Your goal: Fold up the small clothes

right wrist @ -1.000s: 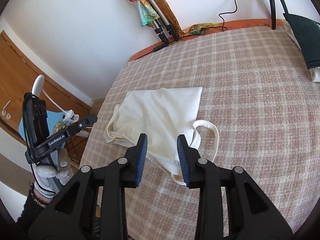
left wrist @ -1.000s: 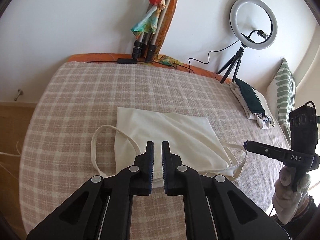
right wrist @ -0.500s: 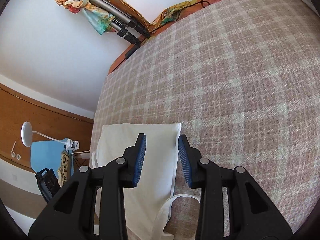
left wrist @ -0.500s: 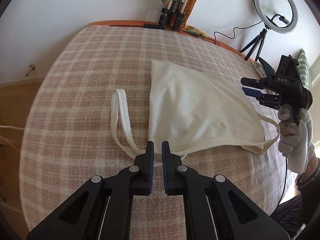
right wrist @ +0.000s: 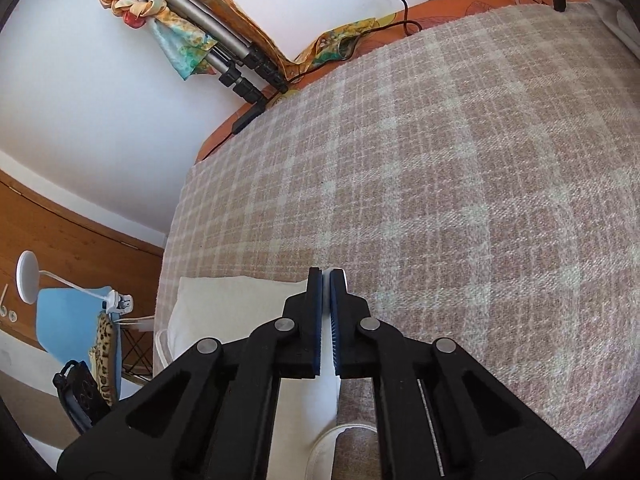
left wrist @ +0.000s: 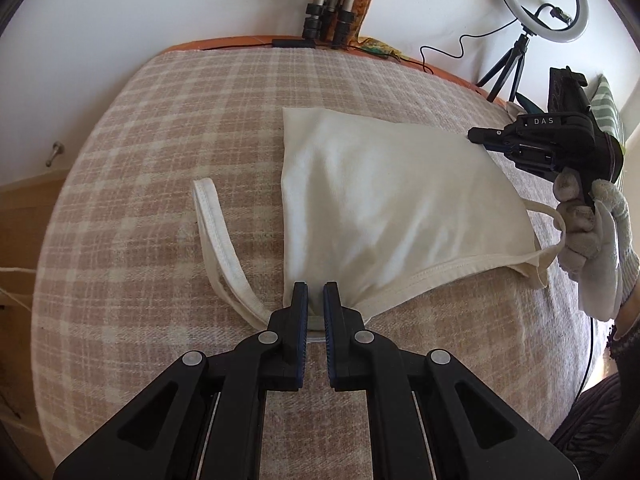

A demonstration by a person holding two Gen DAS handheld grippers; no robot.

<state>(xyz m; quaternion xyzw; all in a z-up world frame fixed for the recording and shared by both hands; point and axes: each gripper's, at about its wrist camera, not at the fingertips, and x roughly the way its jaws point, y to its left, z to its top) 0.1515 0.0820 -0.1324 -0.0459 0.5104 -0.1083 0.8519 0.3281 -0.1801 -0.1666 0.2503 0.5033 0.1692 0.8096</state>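
Observation:
A cream sleeveless top (left wrist: 384,204) lies flat on the checked bedspread (left wrist: 160,160). My left gripper (left wrist: 315,300) is shut on its near shoulder, where a strap loop (left wrist: 218,240) runs off to the left. My right gripper (right wrist: 326,280) is shut on the top's far hem corner; the cream cloth (right wrist: 232,304) shows between and left of its jaws. In the left wrist view the right gripper (left wrist: 480,136) sits at the top's far right corner, held by a gloved hand (left wrist: 592,232).
A ring light on a tripod (left wrist: 540,4) and a cable stand at the bed's far right. Folded tripods with a colourful scarf (right wrist: 208,36) lean on the wall. A green-patterned pillow (left wrist: 606,108) lies far right. A blue chair (right wrist: 76,320) stands beside the bed.
Both grippers came down onto the top. The right one moved to the far hem corner and shut on it; the left one reached the near shoulder and grips it.

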